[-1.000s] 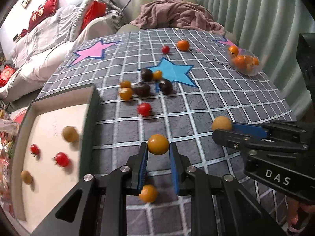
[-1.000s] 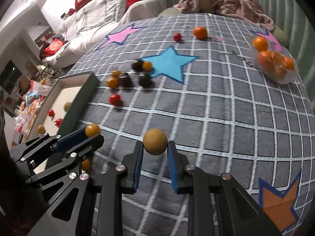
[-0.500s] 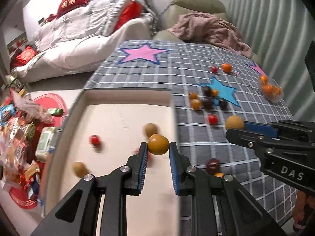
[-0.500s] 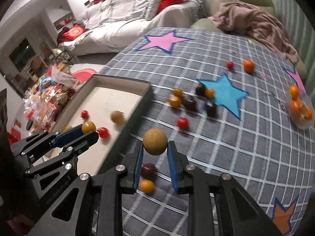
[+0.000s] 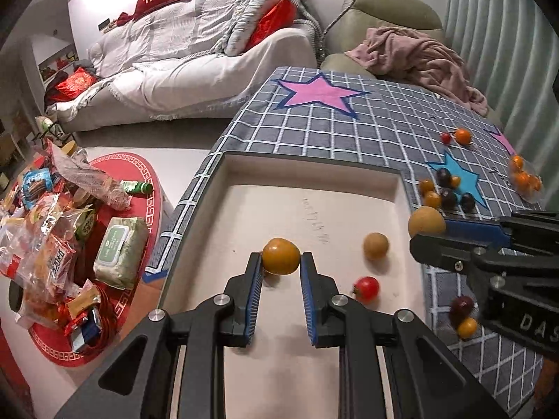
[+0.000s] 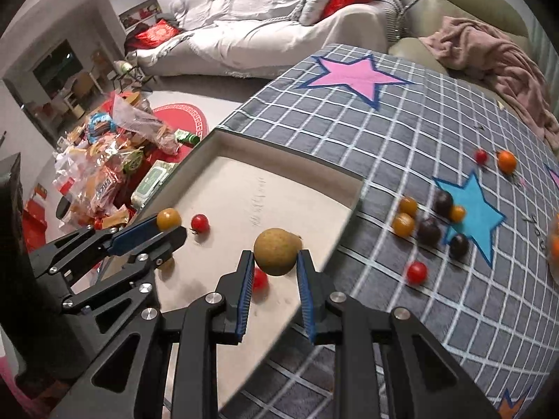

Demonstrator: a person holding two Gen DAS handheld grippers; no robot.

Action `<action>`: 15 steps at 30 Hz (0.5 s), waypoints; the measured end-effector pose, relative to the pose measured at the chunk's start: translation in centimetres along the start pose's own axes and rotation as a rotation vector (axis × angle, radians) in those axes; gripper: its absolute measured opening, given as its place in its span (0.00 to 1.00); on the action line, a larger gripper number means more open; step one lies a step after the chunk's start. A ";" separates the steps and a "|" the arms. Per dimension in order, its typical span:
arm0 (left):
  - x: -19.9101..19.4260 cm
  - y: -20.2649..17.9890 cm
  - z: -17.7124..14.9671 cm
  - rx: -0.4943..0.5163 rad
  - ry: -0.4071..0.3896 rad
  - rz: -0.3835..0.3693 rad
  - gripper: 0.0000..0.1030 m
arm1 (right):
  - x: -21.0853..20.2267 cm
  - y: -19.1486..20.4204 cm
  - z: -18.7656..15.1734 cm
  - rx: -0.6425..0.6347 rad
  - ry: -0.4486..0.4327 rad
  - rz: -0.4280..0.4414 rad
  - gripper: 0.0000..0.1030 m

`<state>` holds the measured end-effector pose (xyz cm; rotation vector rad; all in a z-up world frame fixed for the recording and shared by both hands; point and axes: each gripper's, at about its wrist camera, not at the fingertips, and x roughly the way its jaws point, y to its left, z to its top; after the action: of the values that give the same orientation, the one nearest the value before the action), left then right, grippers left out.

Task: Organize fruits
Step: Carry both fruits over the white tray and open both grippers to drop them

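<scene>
Left gripper: the black two-finger left gripper (image 5: 281,262) with blue pads is nearly closed, its pads pressing both sides of a round orange-yellow tomato (image 5: 281,256) held at the fingertips.
Right gripper: the black two-finger right gripper (image 6: 274,256) with blue pads is likewise nearly closed, clamping a dull tan, rough-skinned round fruit (image 6: 276,251) between its pads.
Where the grippers are: both hang above the shallow rectangular tray (image 5: 307,164) with dark rim and cream floor; the right gripper (image 5: 428,225) shows at the tray's right edge in the left wrist view, the left gripper (image 6: 171,223) over its left part in the right wrist view.
Tray contents: a loose tan round fruit (image 5: 375,245) and a small red cherry tomato (image 5: 366,288) lie on the cream floor, apart from each other; a second red cherry tomato (image 6: 200,223) lies near the left gripper's tip.
Table: a grey tablecloth with white grid and coloured stars (image 6: 401,129) carries the tray at its left corner.
Fruit on the cloth: a cluster of orange and dark purple small fruits (image 6: 429,220) lies by the blue star; a lone red tomato (image 6: 416,272) sits nearer; a dark fruit and an orange one (image 5: 463,316) lie just right of the tray.
Floor: a heap of snack packets (image 5: 52,237) covers a red round mat.
</scene>
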<state>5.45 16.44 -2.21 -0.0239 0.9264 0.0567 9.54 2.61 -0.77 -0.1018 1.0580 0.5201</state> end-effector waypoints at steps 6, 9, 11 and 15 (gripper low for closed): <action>1.6 0.5 0.8 -0.011 0.016 0.006 0.22 | 1.3 0.6 1.3 -0.018 0.018 -0.007 0.26; 2.2 0.6 1.3 -0.015 0.019 0.015 0.22 | 2.1 0.3 1.8 -0.010 0.029 -0.008 0.26; 2.8 0.8 1.7 -0.016 0.026 0.026 0.22 | 2.7 0.1 2.1 -0.009 0.037 -0.014 0.26; 4.1 1.0 2.5 -0.015 0.044 0.051 0.22 | 3.8 -0.5 3.1 0.000 0.043 -0.025 0.26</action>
<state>9.88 17.67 -3.97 -0.0160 0.9704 0.1105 13.71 4.57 -2.49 -0.1267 1.0977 0.4972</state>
